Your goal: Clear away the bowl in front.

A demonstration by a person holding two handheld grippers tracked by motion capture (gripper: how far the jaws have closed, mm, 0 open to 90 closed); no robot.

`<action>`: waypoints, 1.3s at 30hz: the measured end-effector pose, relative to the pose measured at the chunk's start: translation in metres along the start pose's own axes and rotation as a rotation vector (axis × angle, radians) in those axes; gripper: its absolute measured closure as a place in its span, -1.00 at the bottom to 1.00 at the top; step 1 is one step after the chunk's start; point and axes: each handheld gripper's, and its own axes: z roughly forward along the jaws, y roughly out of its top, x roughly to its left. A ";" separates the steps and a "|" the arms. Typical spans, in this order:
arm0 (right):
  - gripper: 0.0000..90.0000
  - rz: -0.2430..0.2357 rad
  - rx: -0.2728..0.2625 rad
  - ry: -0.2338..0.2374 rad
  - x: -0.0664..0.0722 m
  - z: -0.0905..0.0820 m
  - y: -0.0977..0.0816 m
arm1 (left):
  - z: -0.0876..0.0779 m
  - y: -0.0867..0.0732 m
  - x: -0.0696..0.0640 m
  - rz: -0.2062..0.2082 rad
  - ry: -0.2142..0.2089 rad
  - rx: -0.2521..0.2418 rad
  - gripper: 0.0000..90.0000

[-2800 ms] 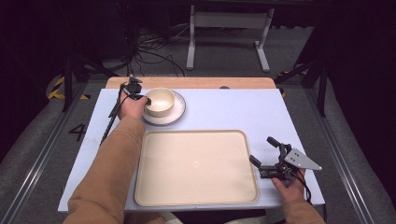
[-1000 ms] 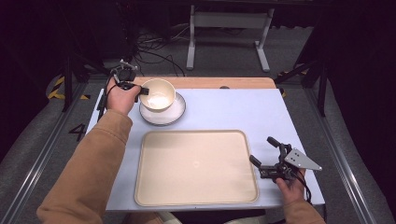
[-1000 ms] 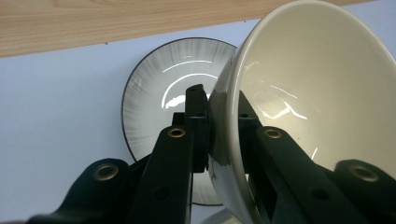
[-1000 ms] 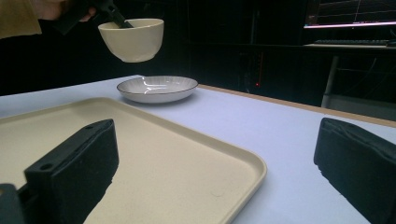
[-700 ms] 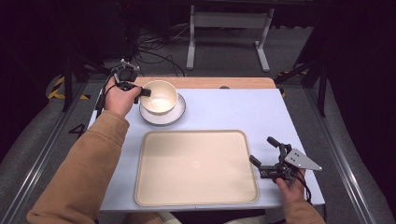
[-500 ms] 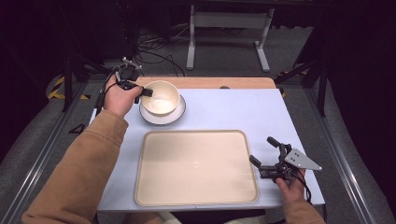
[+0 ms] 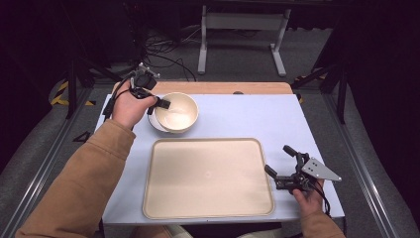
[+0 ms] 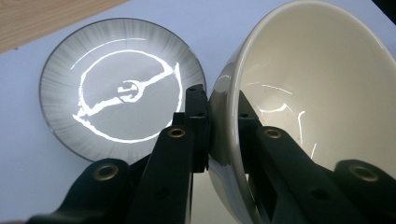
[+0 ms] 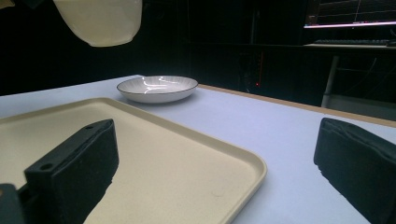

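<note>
While the left claw (image 8: 223, 135) pinches the bowl's (image 8: 317, 93) rim, the plate (image 8: 119, 84) lies bare.

It looked like a lab recording bay: beyond the left gripper (image 7: 159, 103), tangled black cables (image 7: 163, 52) lay on grey carpet (image 7: 237, 62) beside a white metal desk frame (image 7: 241, 29), under dark surroundings.

The table (image 7: 247, 119) is bright under light from above, but the room behind it is very dark. White glare streaks shine on the plate (image 8: 121, 88), just beside the black fingers (image 8: 196, 121), and inside the bowl (image 8: 299, 93) between them. The fingers (image 9: 74, 163) closest to the camera look soft and fuzzy. Shadows under things are faint.
</note>
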 end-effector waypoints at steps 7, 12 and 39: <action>-0.99 0.000 0.000 0.000 0.000 0.000 0.000 | 0.003 -0.002 -0.017 0.053 -0.040 0.020 0.83; -0.99 0.000 0.000 0.000 0.000 0.000 0.000 | 0.006 -0.003 -0.030 0.086 -0.071 0.033 0.83; -0.99 0.000 -0.001 0.001 0.000 0.000 0.000 | 0.037 -0.006 -0.084 0.245 -0.227 0.109 0.83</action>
